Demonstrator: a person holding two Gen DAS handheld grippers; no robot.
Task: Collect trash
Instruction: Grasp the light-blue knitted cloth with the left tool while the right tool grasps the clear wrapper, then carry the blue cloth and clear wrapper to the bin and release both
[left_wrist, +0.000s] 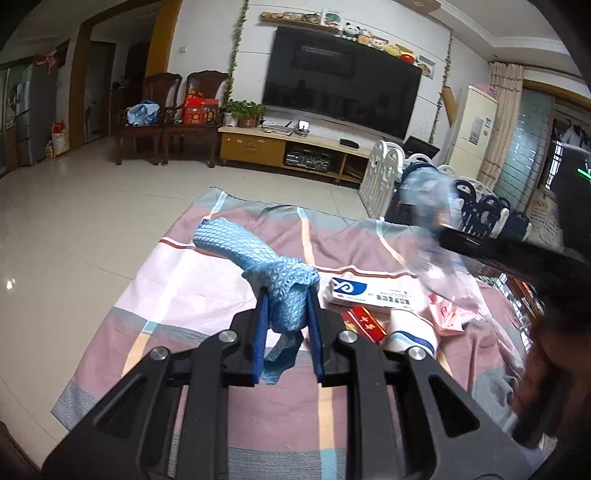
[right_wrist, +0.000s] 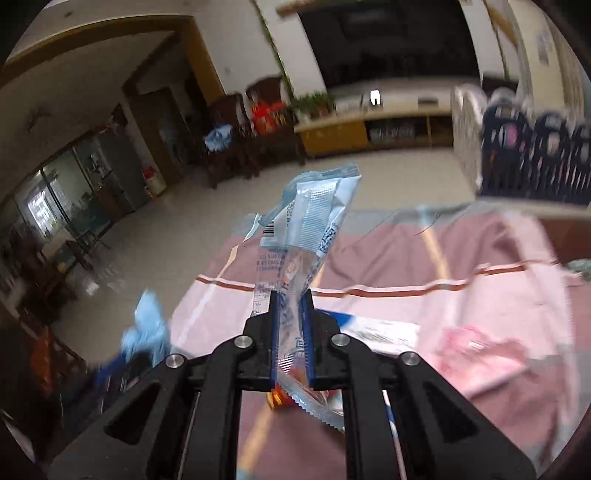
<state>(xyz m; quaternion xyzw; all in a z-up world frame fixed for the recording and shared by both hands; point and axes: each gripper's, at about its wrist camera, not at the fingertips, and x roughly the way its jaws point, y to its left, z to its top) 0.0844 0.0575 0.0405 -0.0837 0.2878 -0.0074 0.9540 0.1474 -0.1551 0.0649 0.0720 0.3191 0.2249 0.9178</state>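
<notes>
My left gripper (left_wrist: 287, 295) is shut on a blue knitted mesh sleeve (left_wrist: 255, 258), held above the pink patchwork sheet (left_wrist: 177, 295). My right gripper (right_wrist: 291, 297) is shut on a clear and blue plastic wrapper (right_wrist: 310, 221), lifted above the sheet (right_wrist: 461, 306). The right gripper and its blurred wrapper (left_wrist: 436, 229) cross the right side of the left wrist view. On the sheet lie a white and blue box (left_wrist: 365, 291), a red packet (left_wrist: 364, 325), a white cup (left_wrist: 410, 332) and a pink wrapper (left_wrist: 448, 317). The blue sleeve (right_wrist: 147, 332) shows blurred in the right wrist view.
Pale tiled floor (left_wrist: 92, 206) surrounds the sheet. A TV (left_wrist: 340, 92) on a low cabinet (left_wrist: 288, 147) and two wooden chairs (left_wrist: 166, 118) stand at the far wall. A white and navy play fence (left_wrist: 443, 195) stands to the right.
</notes>
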